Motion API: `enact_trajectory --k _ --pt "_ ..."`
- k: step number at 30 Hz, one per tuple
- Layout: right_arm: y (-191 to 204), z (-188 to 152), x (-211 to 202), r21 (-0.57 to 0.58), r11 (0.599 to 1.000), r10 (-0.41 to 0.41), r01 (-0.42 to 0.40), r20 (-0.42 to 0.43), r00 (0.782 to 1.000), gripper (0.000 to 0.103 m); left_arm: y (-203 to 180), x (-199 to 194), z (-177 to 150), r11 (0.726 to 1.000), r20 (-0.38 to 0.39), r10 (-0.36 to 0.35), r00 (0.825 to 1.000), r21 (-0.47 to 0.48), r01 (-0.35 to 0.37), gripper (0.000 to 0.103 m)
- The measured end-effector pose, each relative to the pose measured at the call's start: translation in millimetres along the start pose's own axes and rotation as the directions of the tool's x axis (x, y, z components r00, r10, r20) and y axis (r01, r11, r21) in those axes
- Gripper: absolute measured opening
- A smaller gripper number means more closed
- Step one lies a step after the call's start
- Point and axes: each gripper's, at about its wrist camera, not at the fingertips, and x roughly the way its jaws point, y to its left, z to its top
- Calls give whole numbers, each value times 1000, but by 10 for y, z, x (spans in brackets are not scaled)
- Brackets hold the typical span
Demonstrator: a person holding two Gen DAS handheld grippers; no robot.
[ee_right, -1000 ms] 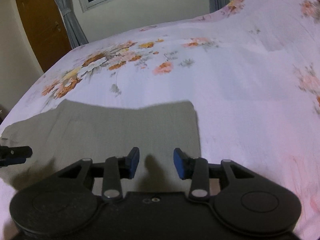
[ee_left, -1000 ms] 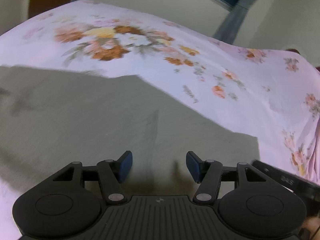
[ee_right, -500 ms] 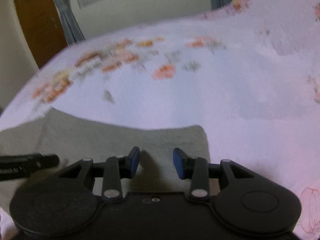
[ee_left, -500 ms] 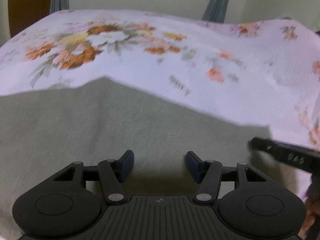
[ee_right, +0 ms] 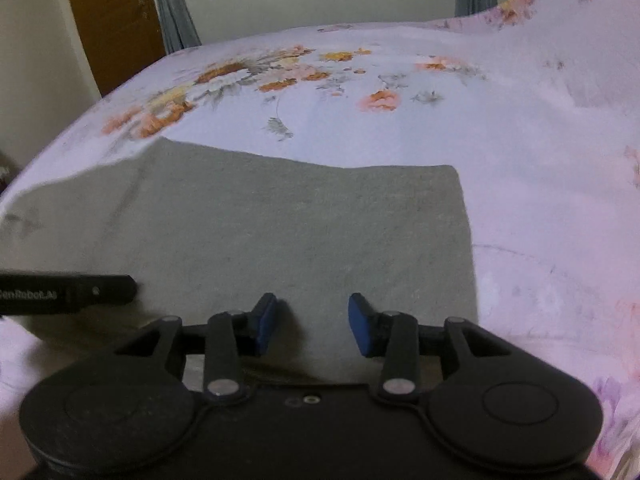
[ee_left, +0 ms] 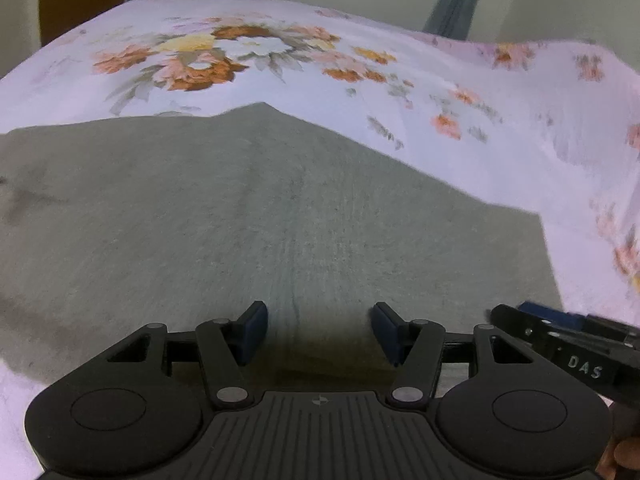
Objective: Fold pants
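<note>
The grey-green pants (ee_left: 280, 208) lie flat on the bed as a broad folded slab; they also show in the right wrist view (ee_right: 304, 224). My left gripper (ee_left: 319, 330) is open and empty, low over the near edge of the pants. My right gripper (ee_right: 313, 324) is open and empty, low over the near right part of the pants. The right gripper also shows at the right edge of the left wrist view (ee_left: 560, 336), and the left gripper at the left edge of the right wrist view (ee_right: 68, 292).
The pants rest on a bed with a pale pink floral sheet (ee_right: 520, 160), which rises at the right. A brown door (ee_right: 112, 20), grey curtains (ee_right: 172, 4) and a window stand beyond the far edge of the bed.
Both grippers have moved in lower and closer over the near edge of the pants and now sit side by side. Both have stayed open.
</note>
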Motion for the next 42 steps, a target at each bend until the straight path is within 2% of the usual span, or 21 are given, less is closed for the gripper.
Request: enact_trajectory --k 4,6,8,10,12,14,20,26,28,30,35,38,42 --pt "108 -19 -109 32 999 21 -22 27 999 41 101 -163 -101 1000 13 16 1000 0 -16 59" --pt "137 -67 -51 58 998 35 -34 -7 999 40 171 -161 -155 1000 4 14 1000 -11 -14 59" --pt "183 -125 37 46 999 8 -7 -39 999 40 201 -141 -181 1000 -14 11 1000 -3 -11 59" --pt "229 -96 5 53 999 7 -5 -35 999 42 194 -201 -172 1000 -10 15 1000 0 -15 58" --pt "272 -55 -82 69 996 49 -49 -12 999 40 227 -301 -146 1000 16 7 1000 -16 -7 59" --pt "353 -11 -106 38 998 46 -46 5 999 42 296 -373 -125 1000 27 13 1000 -25 -13 59" --pt "619 -38 83 -5 997 71 -71 -46 996 42 767 -498 -163 991 28 43 999 -124 -39 59" --pt "861 106 95 -21 992 121 -120 21 992 41 1292 -748 -121 975 68 116 991 -199 -100 59" --pt "929 91 173 -36 992 118 -118 5 993 40 1506 -803 -113 963 64 142 988 -242 -123 59" --pt "988 26 331 -66 993 89 -93 -57 994 41 1726 -840 -131 946 51 163 985 -293 -141 59" --pt "993 21 312 -46 992 119 -121 -43 992 42 2265 -897 -269 883 35 190 981 -443 -155 59" --pt "993 15 314 -38 991 126 -128 -45 991 42 2554 -831 -371 834 37 151 988 -541 -107 59" --pt "1008 27 331 -32 991 127 -129 -45 991 42 2729 -642 -462 789 62 61 996 -614 -10 59"
